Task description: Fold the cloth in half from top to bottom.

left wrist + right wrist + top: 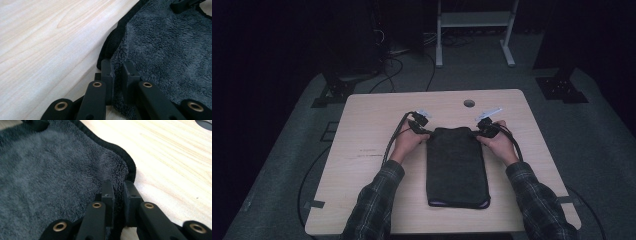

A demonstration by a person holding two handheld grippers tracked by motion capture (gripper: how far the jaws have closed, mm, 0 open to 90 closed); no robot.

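Grey towel [457, 165], far corners pinched, left gripper [117, 72], right gripper [118, 192]

Plaid flannel sleeves [377, 200]; black tools w/ brass rivets [97, 84], grey top plates [488, 111], black cables [393, 139].

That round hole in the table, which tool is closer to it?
Right. The right tool grips the dark towel's far right corner, just below and right of the hole. The left tool pinches the far left corner, farther away.

Fluffy terry towel [457, 165]; matt wooden table [372, 125]
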